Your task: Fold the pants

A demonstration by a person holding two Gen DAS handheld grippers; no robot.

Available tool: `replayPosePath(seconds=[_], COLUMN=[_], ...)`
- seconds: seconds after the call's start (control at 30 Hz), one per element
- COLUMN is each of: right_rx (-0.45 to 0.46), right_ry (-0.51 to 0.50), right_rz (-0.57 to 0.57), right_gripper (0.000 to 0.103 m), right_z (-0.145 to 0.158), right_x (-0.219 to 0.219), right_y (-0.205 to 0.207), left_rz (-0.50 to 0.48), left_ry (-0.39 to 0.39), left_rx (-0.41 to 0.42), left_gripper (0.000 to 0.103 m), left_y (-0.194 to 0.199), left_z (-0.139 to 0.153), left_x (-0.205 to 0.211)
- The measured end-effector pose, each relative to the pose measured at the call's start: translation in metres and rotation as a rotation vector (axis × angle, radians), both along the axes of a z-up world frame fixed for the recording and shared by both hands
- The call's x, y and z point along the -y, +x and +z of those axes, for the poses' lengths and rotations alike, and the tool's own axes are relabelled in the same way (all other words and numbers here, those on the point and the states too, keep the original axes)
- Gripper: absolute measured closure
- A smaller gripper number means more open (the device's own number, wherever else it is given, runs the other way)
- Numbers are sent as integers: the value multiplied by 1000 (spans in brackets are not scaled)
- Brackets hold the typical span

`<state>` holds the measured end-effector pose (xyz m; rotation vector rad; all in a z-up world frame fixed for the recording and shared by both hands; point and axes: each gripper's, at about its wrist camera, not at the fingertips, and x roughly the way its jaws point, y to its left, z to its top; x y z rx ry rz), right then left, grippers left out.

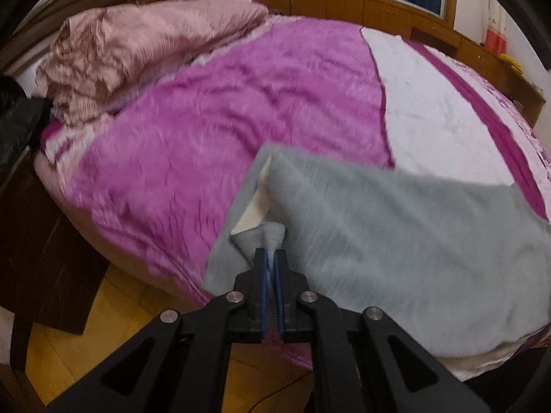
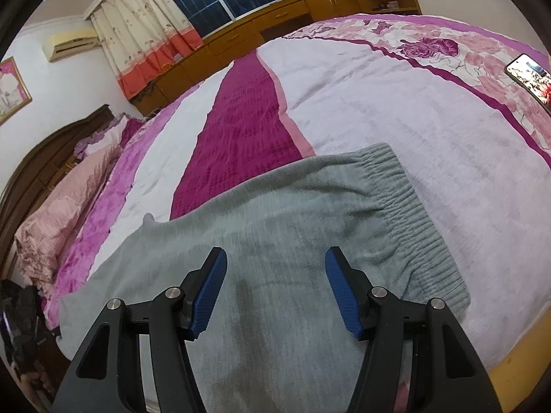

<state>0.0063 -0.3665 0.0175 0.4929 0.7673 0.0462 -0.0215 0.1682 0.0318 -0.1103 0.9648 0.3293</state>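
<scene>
Black linkage and blue pads of the left gripper [image 1: 272, 258] fill the bottom of its view, pinched tight on a bunched corner at the leg end of the grey fleece pants [image 2: 268, 213], which lie stretched across the pink and purple bedspread [image 2: 378, 103]. Right gripper [image 2: 275, 275] hangs over the seat area with its fingers apart and nothing between them, the elastic waistband [image 2: 413, 213] just off to its right. So I'd guess the left brings that end toward the waistband.
</scene>
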Motion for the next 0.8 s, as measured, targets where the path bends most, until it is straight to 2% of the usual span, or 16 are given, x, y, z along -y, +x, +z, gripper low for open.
replayPosePath(seconds=[0.1,0.23,0.43,0.67,0.8], right_rx=[-7,-17,-23,-32,-22], right_ry=[-30,-60,-71,-78,-51], right_rz=[7,6,7,39,80], right_gripper=[49,49,49,49,49], right_z=[-1,-1,0,8,23], right_x=[-4,-8,-12,-27,-38], right_y=[0,1,5,4,0], left_rz=[-9,-8,38,74,63], left_ry=[38,79,-6,17,-37], left_rx=[-20,-32,-36,15,50], left_gripper=[98,95,93,93,93], left_y=[1,-2,-20,-35,-33], left_z=[-6,0,8,40,53], left_x=[4,4,-19,-31,-37])
